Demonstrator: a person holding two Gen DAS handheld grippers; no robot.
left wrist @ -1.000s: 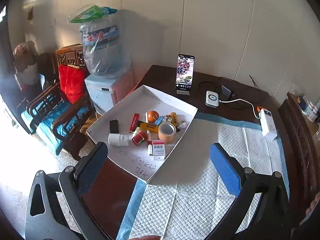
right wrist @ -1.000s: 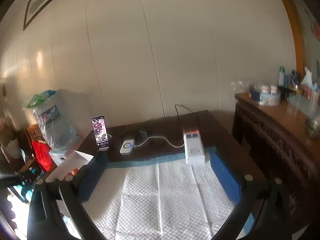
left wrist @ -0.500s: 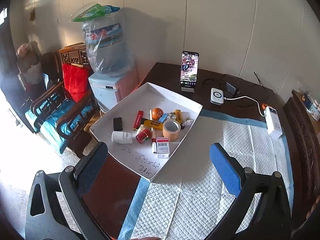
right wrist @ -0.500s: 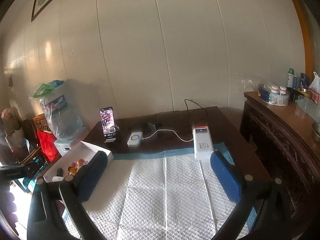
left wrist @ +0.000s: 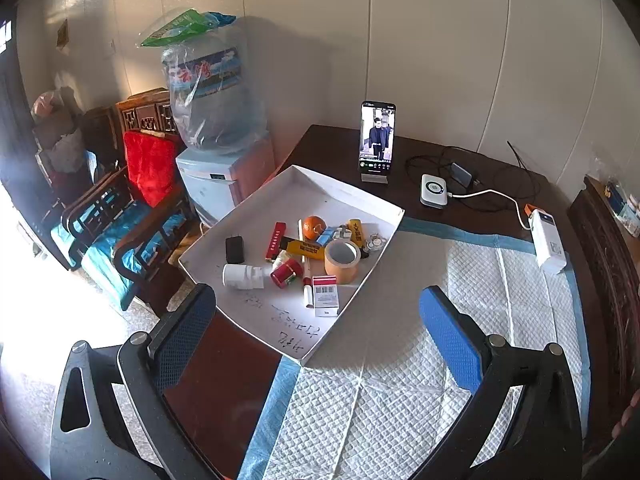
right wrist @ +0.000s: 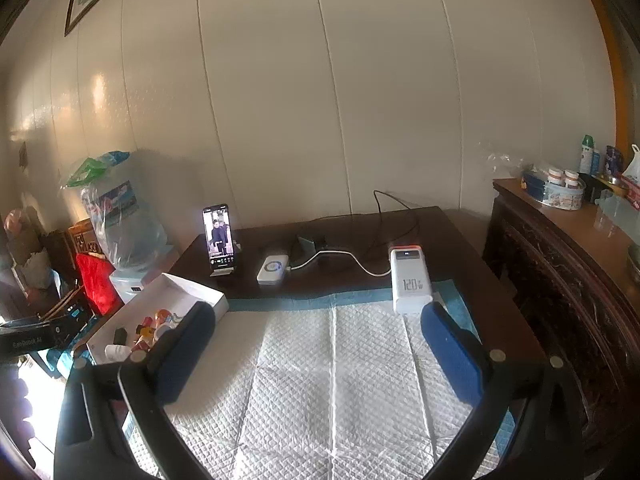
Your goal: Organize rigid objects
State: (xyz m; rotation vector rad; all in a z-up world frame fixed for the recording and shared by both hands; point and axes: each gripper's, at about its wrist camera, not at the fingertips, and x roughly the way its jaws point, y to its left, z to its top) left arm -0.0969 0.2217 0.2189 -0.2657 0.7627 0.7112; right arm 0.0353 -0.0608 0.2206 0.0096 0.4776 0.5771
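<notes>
A white shallow box (left wrist: 256,216) sits at the table's left edge, also seen in the right wrist view (right wrist: 188,286). It holds several small things: a tape roll (left wrist: 341,261), an orange ball (left wrist: 313,227), a white bottle (left wrist: 240,276), a red cap (left wrist: 286,273), a black block (left wrist: 235,249), a red-and-white pack (left wrist: 326,295) and a yellow tube (left wrist: 306,249). My left gripper (left wrist: 316,320) is open and empty, held above the box's near corner. My right gripper (right wrist: 318,328) is open and empty above the white quilted pad (right wrist: 332,368).
A phone on a stand (left wrist: 377,140), a white charger puck (left wrist: 433,191), cables and a white power bank (left wrist: 548,240) lie along the table's back. A water dispenser (left wrist: 218,128) and wooden chair (left wrist: 132,200) stand left. A dark sideboard (right wrist: 560,264) stands right.
Both views have pulled back and tipped down a little. The right wrist view now shows more of the pad and the box. Both grippers stay open.
</notes>
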